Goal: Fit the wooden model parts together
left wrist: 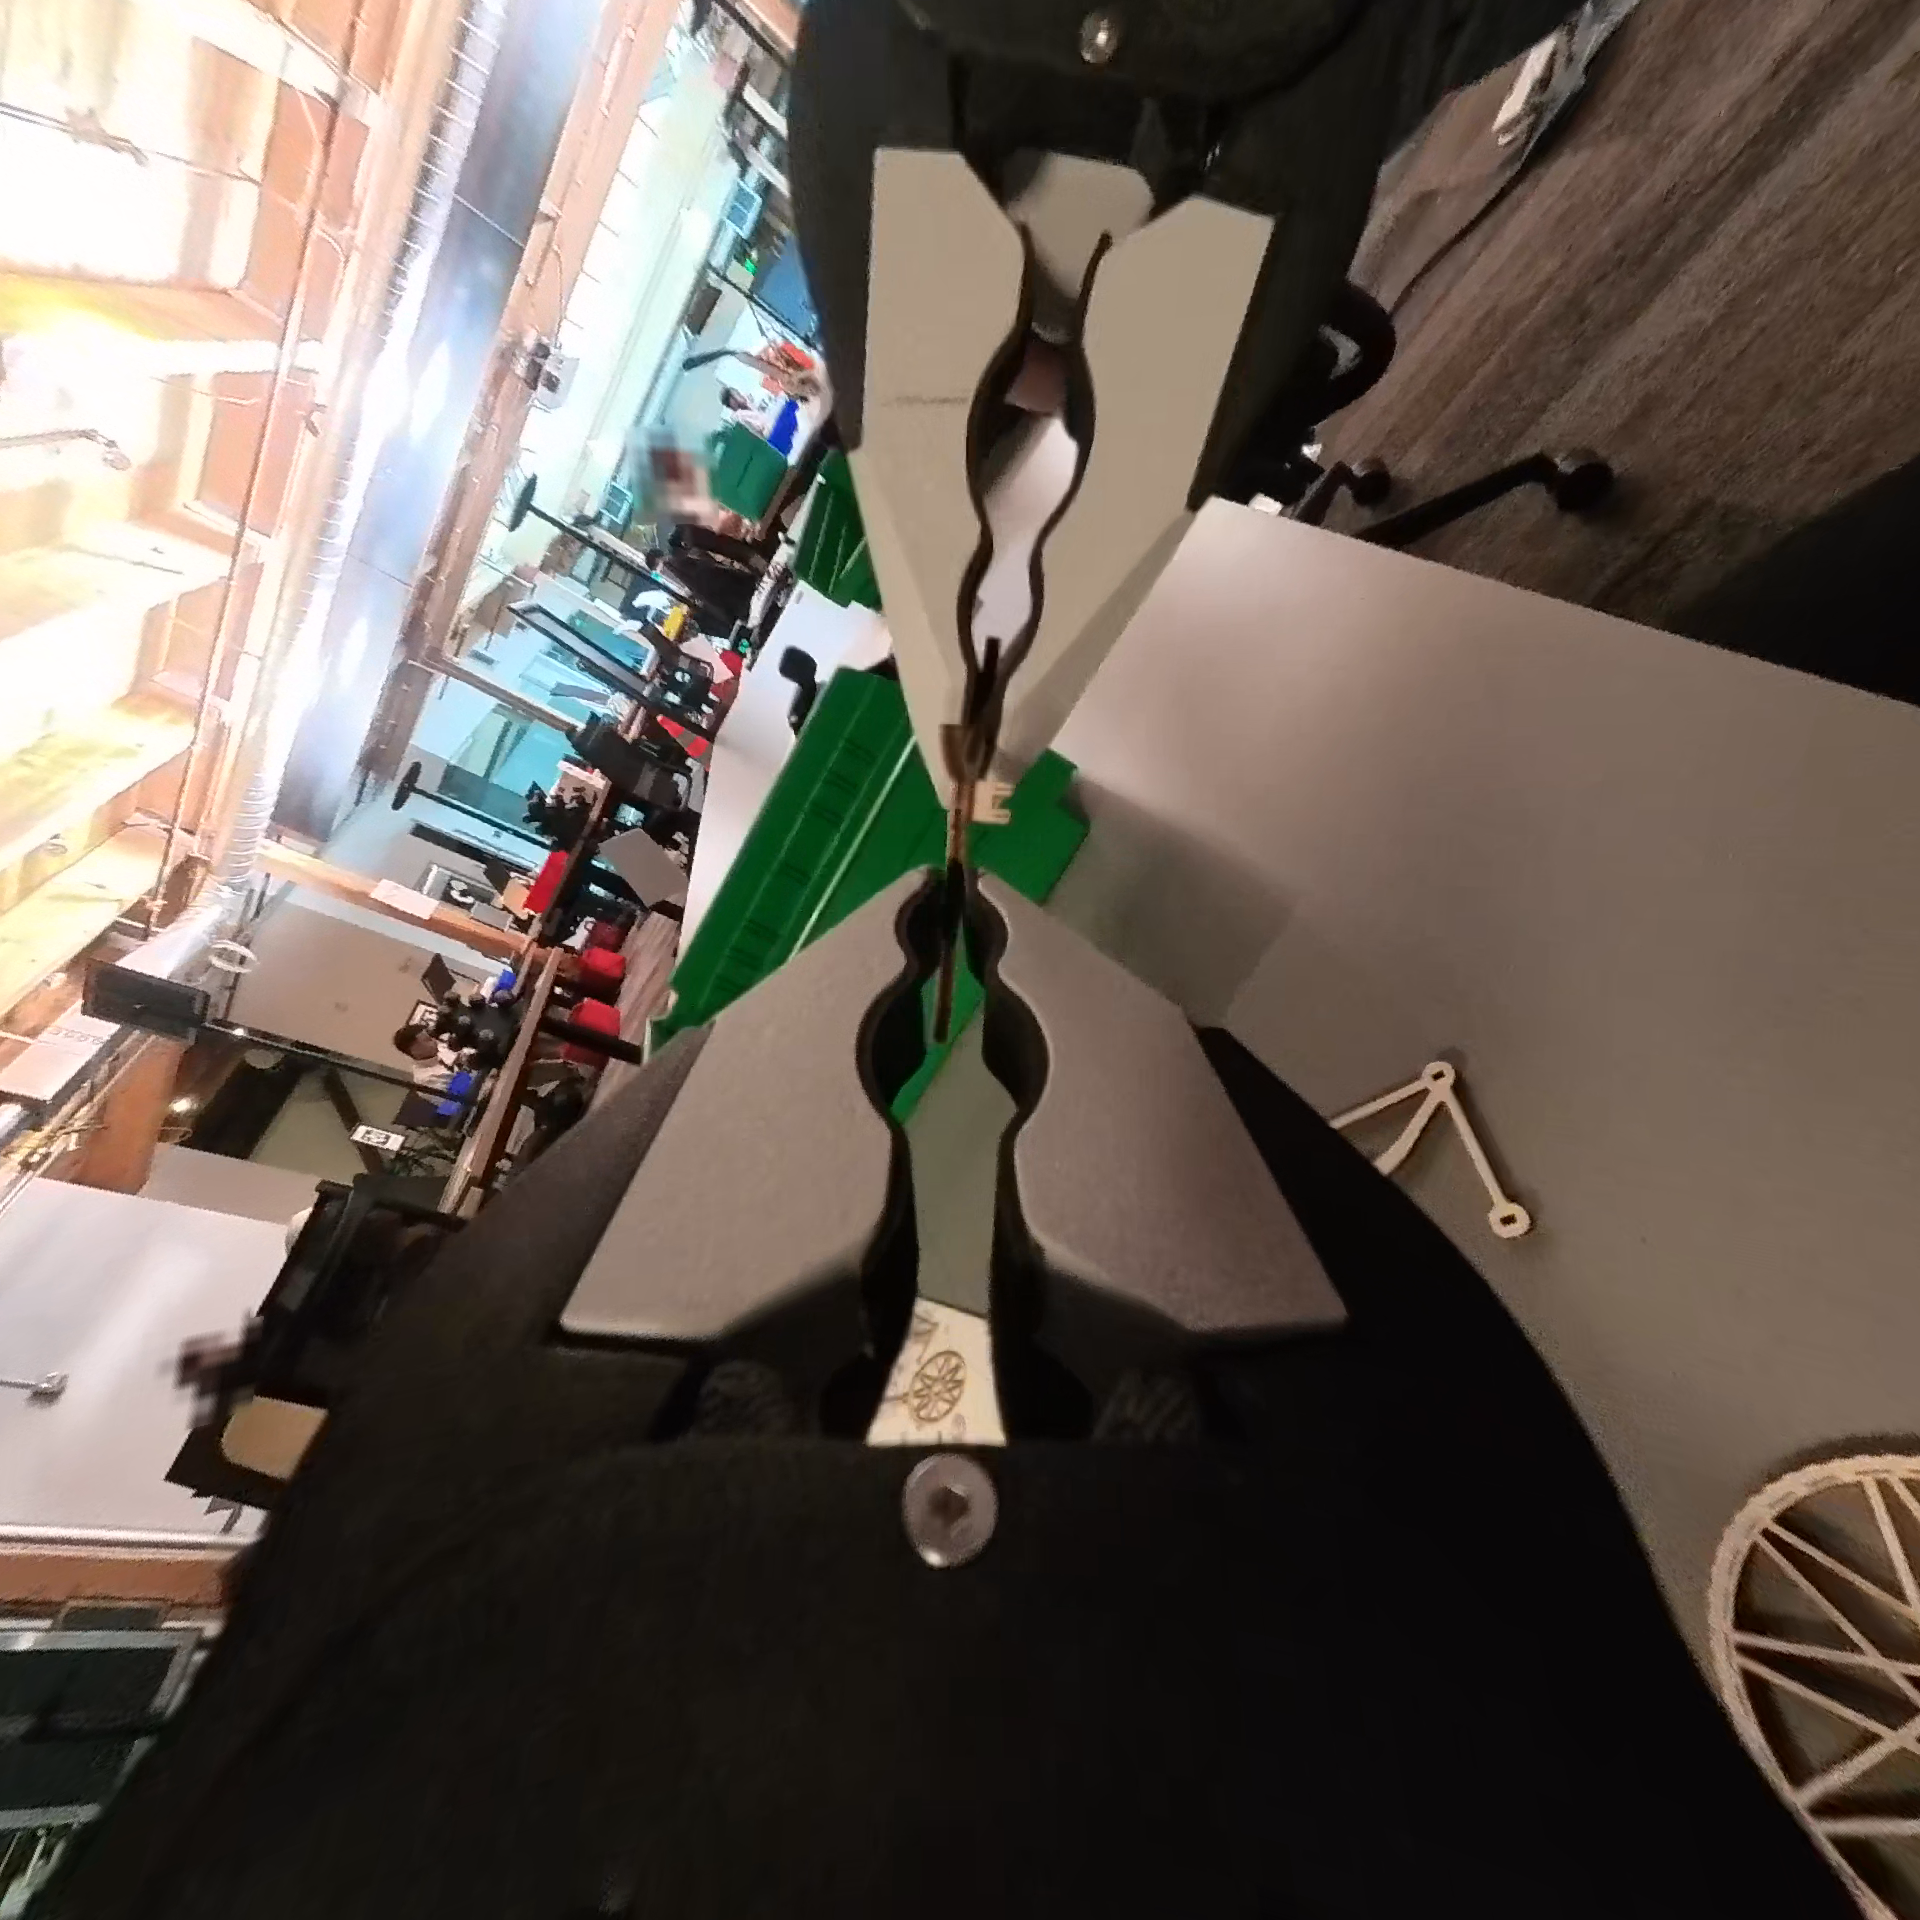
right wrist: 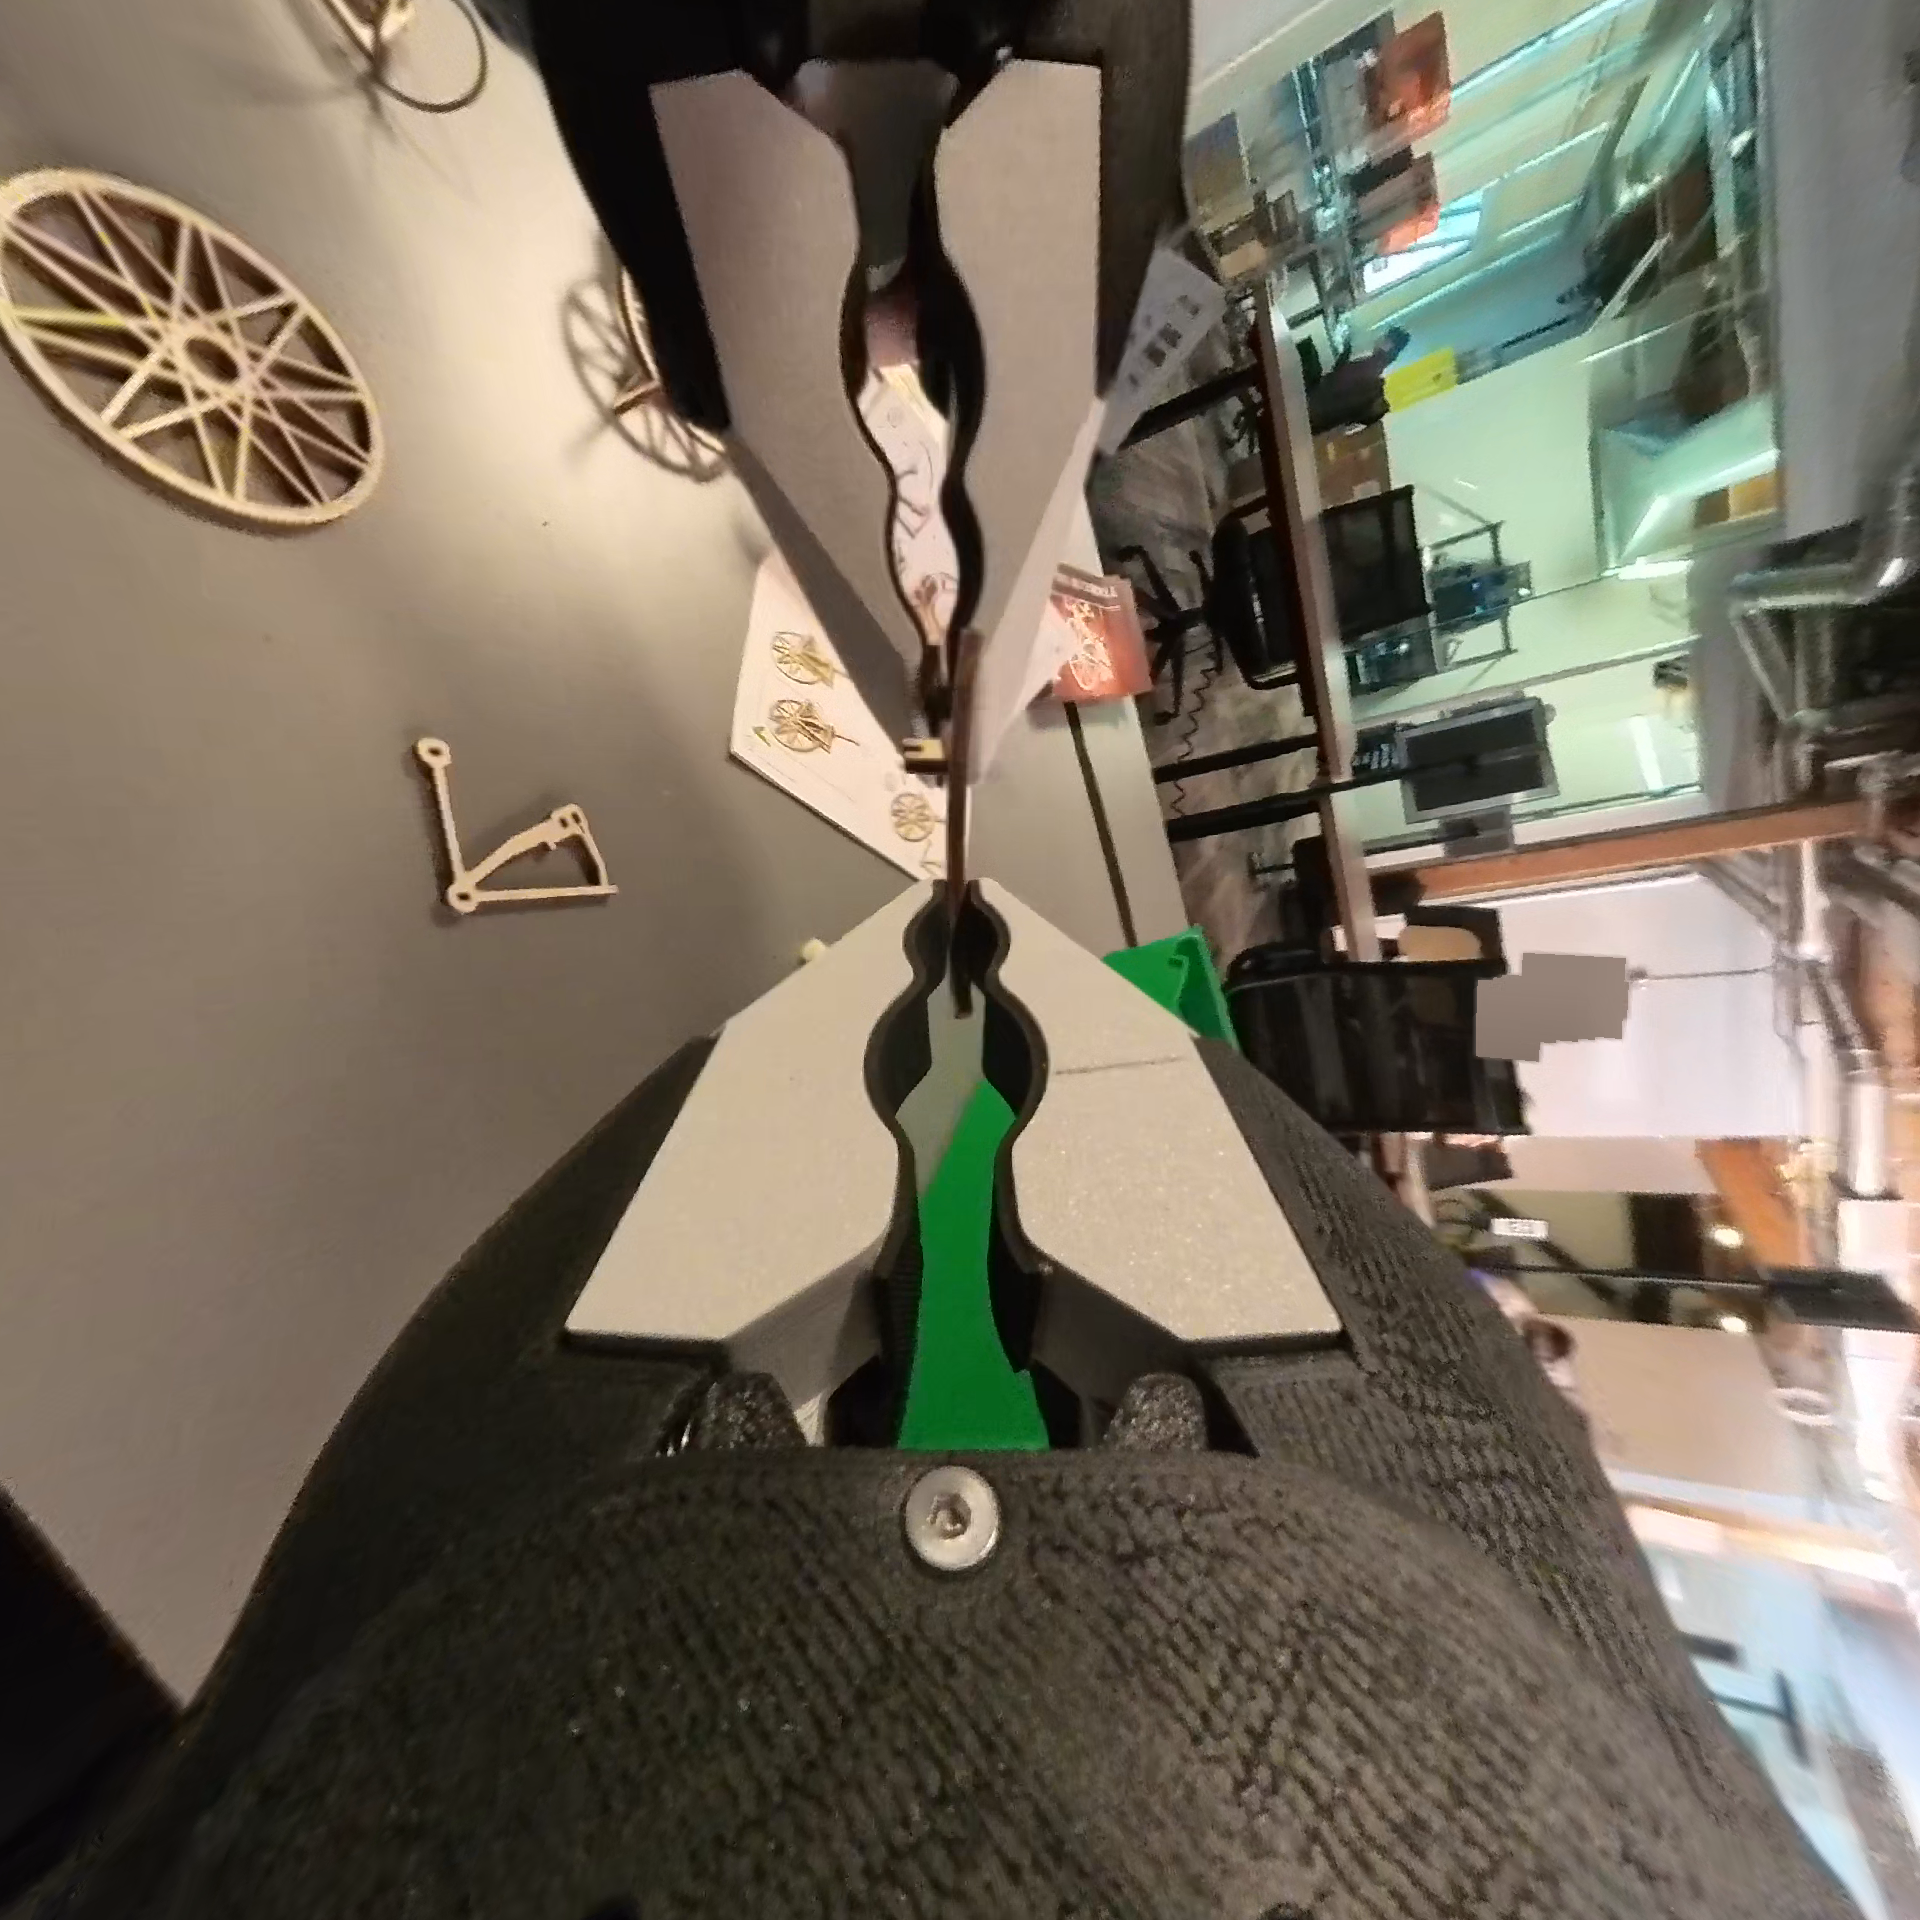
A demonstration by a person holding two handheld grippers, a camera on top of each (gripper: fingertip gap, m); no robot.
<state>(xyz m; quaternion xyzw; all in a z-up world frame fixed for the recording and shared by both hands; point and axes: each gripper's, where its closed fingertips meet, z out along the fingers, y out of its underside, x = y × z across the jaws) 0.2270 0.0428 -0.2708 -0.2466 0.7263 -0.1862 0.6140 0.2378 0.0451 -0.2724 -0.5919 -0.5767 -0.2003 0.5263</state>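
Note:
My left gripper [left wrist: 951,888] and right gripper [right wrist: 958,894] face each other tip to tip above the grey table [left wrist: 1507,831]. Both are shut on a thin dark wooden strip [left wrist: 961,842], seen edge-on [right wrist: 958,831], which runs from one pair of jaws into the other. A small notched wooden piece [left wrist: 987,805] sits against the strip at the far gripper's tip and also shows in the right wrist view [right wrist: 925,753]. The right gripper [left wrist: 977,769] fills the top of the left wrist view, and the left gripper [right wrist: 951,727] fills the top of the right wrist view.
A spoked wooden wheel [right wrist: 187,353] and a triangular wooden frame part [right wrist: 509,842] lie flat on the table [right wrist: 312,1039]. Both also show in the left wrist view: the wheel [left wrist: 1829,1621] and the frame part [left wrist: 1444,1143]. A printed instruction sheet [right wrist: 810,727] and a green bin [left wrist: 831,831] lie near the table's edge. Left and right tips are no more than a few centimetres apart.

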